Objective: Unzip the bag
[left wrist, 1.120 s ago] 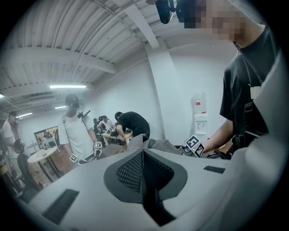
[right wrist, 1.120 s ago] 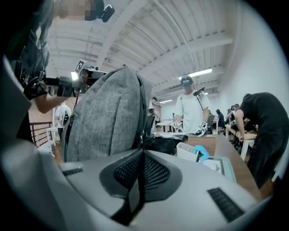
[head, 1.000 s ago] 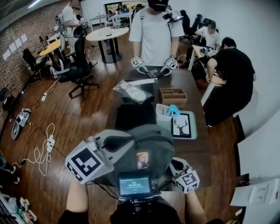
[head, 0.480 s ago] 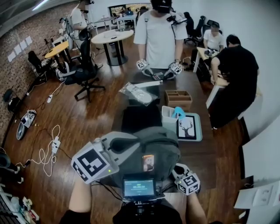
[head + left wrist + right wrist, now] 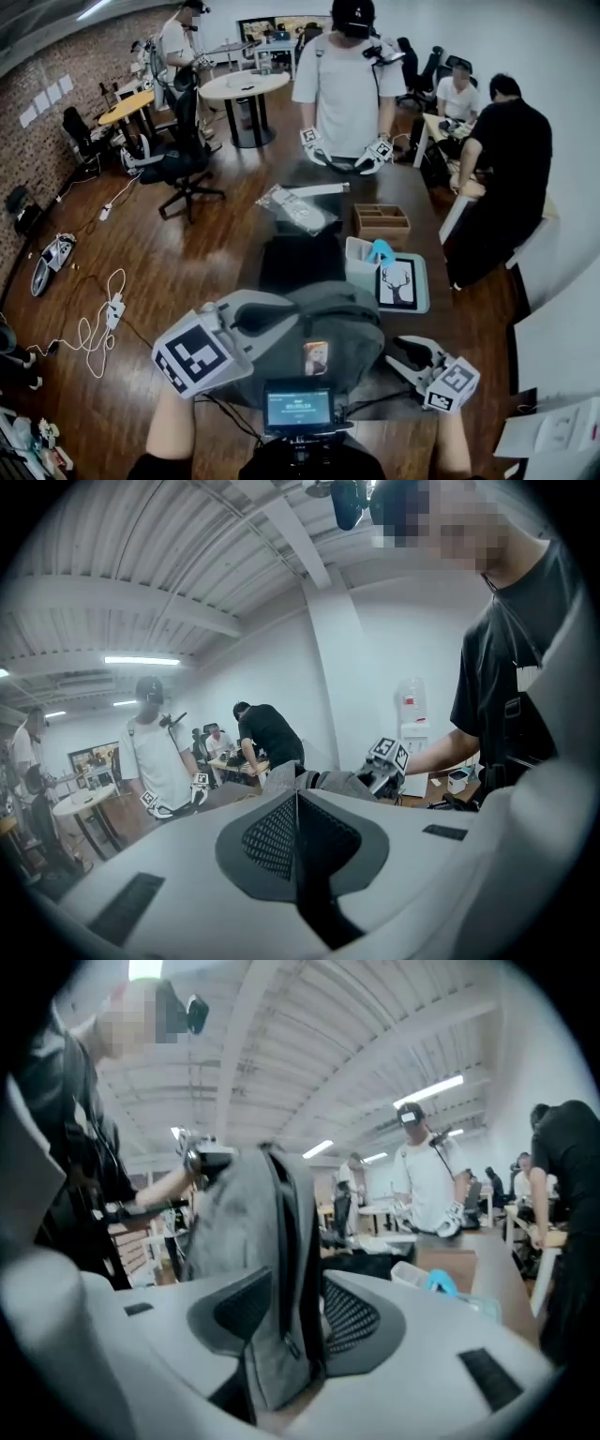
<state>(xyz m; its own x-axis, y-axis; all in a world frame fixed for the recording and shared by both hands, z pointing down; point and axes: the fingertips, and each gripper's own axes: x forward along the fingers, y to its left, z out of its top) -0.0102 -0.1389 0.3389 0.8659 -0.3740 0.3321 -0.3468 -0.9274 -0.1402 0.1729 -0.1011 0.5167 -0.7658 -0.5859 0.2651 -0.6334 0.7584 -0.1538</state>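
Though laid against the grey backpack (image 5: 328, 319) standing on the dark table (image 5: 422, 197) just before the person, holds nothing visible with the left gripper (image 5: 297, 797), jaws together. Could let the bag slide or tip under any pull. Farther right, opening the right gripper (image 5: 295, 1279), zipper seam (image 5: 292, 1241) loose between the parting jaws. Risks dropping that seam there, leaving the bag zipped.

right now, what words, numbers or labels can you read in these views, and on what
No text reads clearly in any view.
Small dark screen at the head view's bottom edge: pale characters, too small to read.
Small orange tag on the grey fabric backpack: blurred.
Black-and-white square marker cube: pattern, no letters.
White papers on the brick wall: too small.
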